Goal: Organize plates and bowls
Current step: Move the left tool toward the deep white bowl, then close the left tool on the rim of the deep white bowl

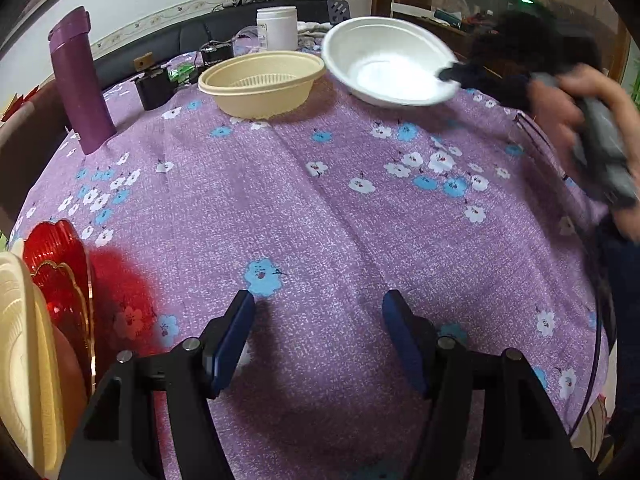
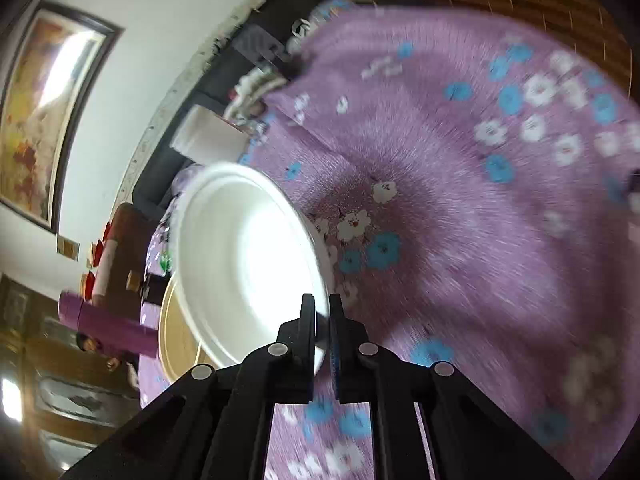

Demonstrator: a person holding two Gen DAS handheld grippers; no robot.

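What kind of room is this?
Probably a home dining or living room: a table under a floral cloth with bowls, a dark sofa along the wall, and a framed painting.

Nothing readable is showing in either view. A black box (image 1: 218, 55) at the far edge of the table is carrying a pale line of print, but it is coming out too small and blurred to make out.
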